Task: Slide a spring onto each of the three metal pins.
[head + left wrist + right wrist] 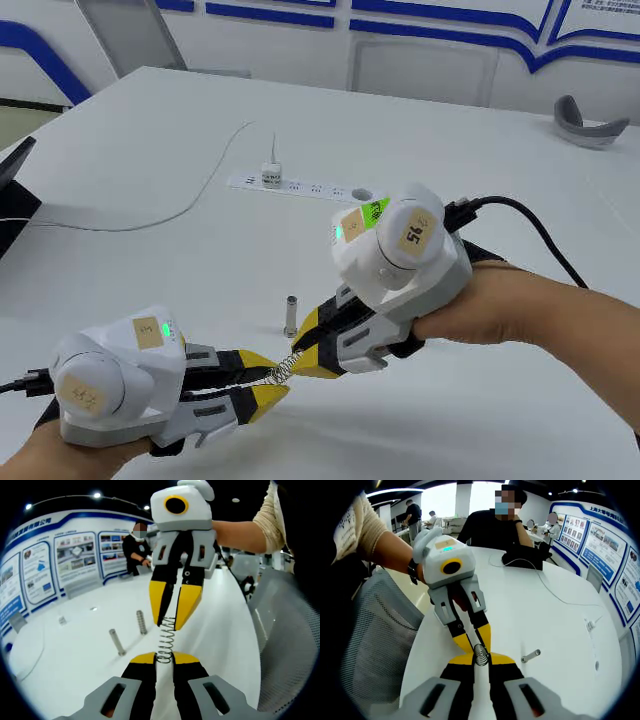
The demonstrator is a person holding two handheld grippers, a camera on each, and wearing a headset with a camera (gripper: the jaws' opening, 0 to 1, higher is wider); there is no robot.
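Currently the white counter (200,260) spreads wide under you, and you hold both tools low over its near part, nose to nose. Your left hand-held gripper (270,380) comes in from the left and your right hand-held gripper (303,352) angles down from the right, so their yellow tips almost meet.

Just beyond those tips an upright metal pin (291,315) stands on the counter. The left gripper view shows two: a bare pin (118,642) nearer, and a second pin (142,622) behind it. That one looks ribbed and perhaps already carries a coil, though it is too small to be sure.

Smallest of all is the spring (283,369). It spans the short gap between the two tools in the air, clear of the counter and near the pins but on none of them. Each hand-held gripper is closed nearly all the way, pinching one end of it. That two-ended hold reads as a handover or a re-grip. By the look of it, you are lining the coil up so that one tool can carry it with an open end free to go over a pin.
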